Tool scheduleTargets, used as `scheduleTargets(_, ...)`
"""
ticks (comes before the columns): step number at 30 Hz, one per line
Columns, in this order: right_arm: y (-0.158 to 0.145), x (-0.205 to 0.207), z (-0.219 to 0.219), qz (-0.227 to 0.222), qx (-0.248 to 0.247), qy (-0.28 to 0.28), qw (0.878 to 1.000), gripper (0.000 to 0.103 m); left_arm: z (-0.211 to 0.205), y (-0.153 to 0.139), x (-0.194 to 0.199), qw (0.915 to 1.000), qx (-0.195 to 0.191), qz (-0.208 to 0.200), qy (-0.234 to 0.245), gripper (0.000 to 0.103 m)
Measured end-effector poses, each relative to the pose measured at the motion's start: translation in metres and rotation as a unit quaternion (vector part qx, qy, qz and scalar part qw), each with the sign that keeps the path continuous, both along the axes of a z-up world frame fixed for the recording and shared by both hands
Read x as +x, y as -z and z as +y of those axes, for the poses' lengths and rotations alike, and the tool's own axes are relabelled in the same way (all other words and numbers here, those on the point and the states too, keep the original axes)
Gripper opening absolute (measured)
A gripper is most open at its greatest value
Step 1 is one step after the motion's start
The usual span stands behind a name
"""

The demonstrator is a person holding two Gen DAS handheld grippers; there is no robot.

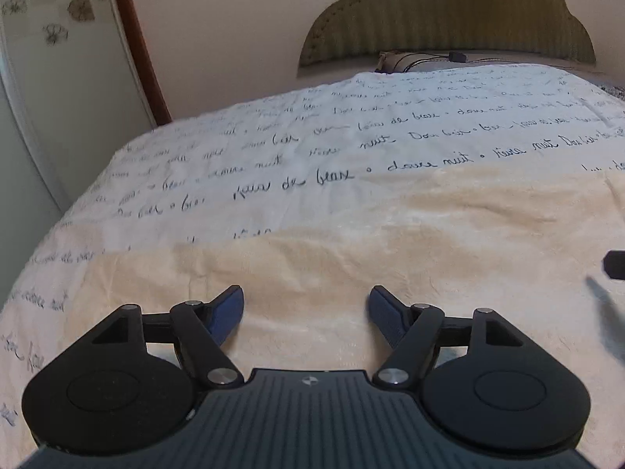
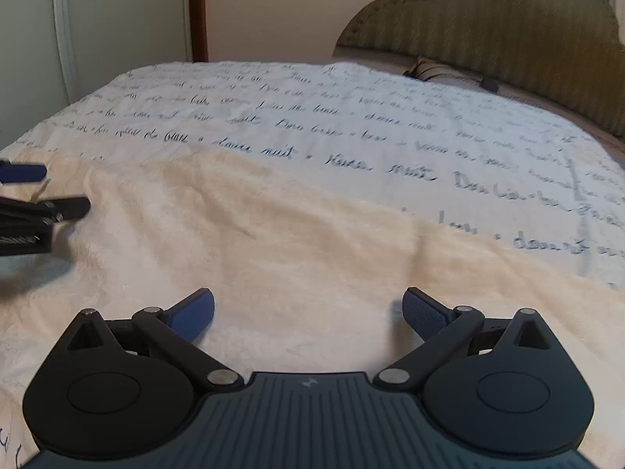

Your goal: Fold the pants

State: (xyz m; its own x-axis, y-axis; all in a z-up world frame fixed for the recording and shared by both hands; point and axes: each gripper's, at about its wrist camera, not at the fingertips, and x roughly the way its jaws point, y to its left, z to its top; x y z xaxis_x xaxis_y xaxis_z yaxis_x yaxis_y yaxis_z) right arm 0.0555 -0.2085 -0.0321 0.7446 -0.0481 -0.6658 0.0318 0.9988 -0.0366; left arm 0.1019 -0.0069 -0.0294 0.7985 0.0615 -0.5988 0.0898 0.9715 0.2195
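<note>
The pants (image 1: 390,242) are a cream, plush fabric spread flat across the near part of the bed, with a straight far edge. In the left wrist view my left gripper (image 1: 306,297) hovers just over this fabric, its blue pads wide apart with nothing between them. One black fingertip (image 1: 615,269) of the other gripper pokes in at the right edge. In the right wrist view my right gripper (image 2: 308,299) stands open over the pants (image 2: 273,234), also with nothing between its pads. The left gripper (image 2: 58,190) shows at the far left, open above the cloth.
A white bedspread (image 1: 351,125) printed with dark script covers the bed beyond the pants. An olive padded headboard (image 1: 449,19) and a pillow with a black cable (image 1: 410,60) are at the far end. A pale wardrobe door (image 1: 58,78) stands left of the bed.
</note>
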Motion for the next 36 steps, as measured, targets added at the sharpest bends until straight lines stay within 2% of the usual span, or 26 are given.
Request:
scheduleTargets(2, -0.008, -0.019, -0.015, -0.017, -0.012, 0.022, 1.0, 0.103, 0.002, -0.009, -0.01, 0.9998, -0.013, -0.013, 0.003, 0.074)
scheduleTargets(4, -0.009, -0.032, -0.037, -0.016, -0.006, 0.049, 0.999, 0.103, -0.007, -0.019, -0.019, 0.9991, -0.025, -0.027, 0.021, 0.075)
scheduleTargets(7, 0.005, -0.04, -0.078, 0.016, 0.027, 0.096, 0.995, 0.103, -0.042, -0.032, -0.024, 0.9951, -0.053, -0.031, 0.078, 0.08)
scheduleTargets(9, 0.005, -0.052, -0.092, 0.006, 0.031, 0.12, 0.992, 0.103, -0.07, -0.032, -0.028, 0.9906, -0.062, -0.029, 0.118, 0.081)
scheduleTargets(12, -0.009, -0.078, -0.116, -0.031, 0.031, 0.162, 0.986, 0.103, -0.112, -0.025, -0.033, 0.9841, -0.054, -0.034, 0.166, 0.081)
scheduleTargets(14, -0.011, -0.096, -0.144, -0.038, 0.05, 0.203, 0.977, 0.103, -0.137, -0.019, -0.037, 0.9797, -0.05, -0.038, 0.19, 0.082)
scheduleTargets(15, -0.01, -0.105, -0.161, -0.033, 0.06, 0.227, 0.971, 0.103, -0.147, -0.015, -0.038, 0.9778, -0.049, -0.036, 0.201, 0.082)
scheduleTargets(17, 0.0, -0.121, -0.189, 0.005, 0.069, 0.264, 0.962, 0.103, -0.164, -0.003, -0.038, 0.9738, -0.041, -0.017, 0.223, 0.082)
scheduleTargets(18, 0.003, -0.13, -0.197, 0.018, 0.067, 0.253, 0.965, 0.103, -0.17, 0.001, -0.04, 0.9731, -0.035, -0.009, 0.227, 0.081)
scheduleTargets(19, 0.002, -0.143, -0.2, 0.008, 0.062, 0.242, 0.968, 0.103, -0.175, 0.005, -0.043, 0.9733, -0.028, -0.006, 0.228, 0.081)
scheduleTargets(20, -0.003, -0.158, -0.201, -0.012, 0.053, 0.255, 0.965, 0.103, -0.179, 0.008, -0.047, 0.9737, -0.024, -0.011, 0.226, 0.081)
scheduleTargets(22, -0.015, -0.187, -0.209, -0.065, 0.026, 0.332, 0.941, 0.103, -0.185, 0.01, -0.054, 0.9734, -0.02, -0.026, 0.227, 0.082)
scheduleTargets(24, -0.02, -0.218, -0.228, -0.113, 0.042, 0.406, 0.906, 0.103, -0.19, 0.013, -0.057, 0.9706, -0.019, -0.026, 0.238, 0.082)
scheduleTargets(26, -0.015, -0.236, -0.254, -0.121, 0.13, 0.435, 0.883, 0.103, -0.194, 0.02, -0.06, 0.9686, -0.008, -0.016, 0.248, 0.082)
scheduleTargets(28, -0.003, -0.247, -0.279, -0.142, 0.241, 0.41, 0.868, 0.103, -0.195, 0.029, -0.06, 0.968, -0.002, -0.01, 0.251, 0.083)
scheduleTargets(30, 0.009, -0.254, -0.293, -0.165, 0.314, 0.415, 0.838, 0.103, -0.192, 0.034, -0.063, 0.9688, -0.007, -0.018, 0.247, 0.084)
scheduleTargets(32, 0.014, -0.255, -0.3, -0.183, 0.347, 0.406, 0.825, 0.103, -0.189, 0.036, -0.063, 0.9697, -0.013, -0.02, 0.243, 0.088)
scheduleTargets(34, 0.018, -0.253, -0.304, -0.196, 0.356, 0.399, 0.822, 0.103, -0.186, 0.038, -0.061, 0.9711, -0.022, -0.018, 0.237, 0.091)
scheduleTargets(36, 0.021, -0.249, -0.309, -0.194, 0.352, 0.414, 0.817, 0.093, -0.184, 0.039, -0.059, 0.972, -0.029, -0.016, 0.233, 0.092)
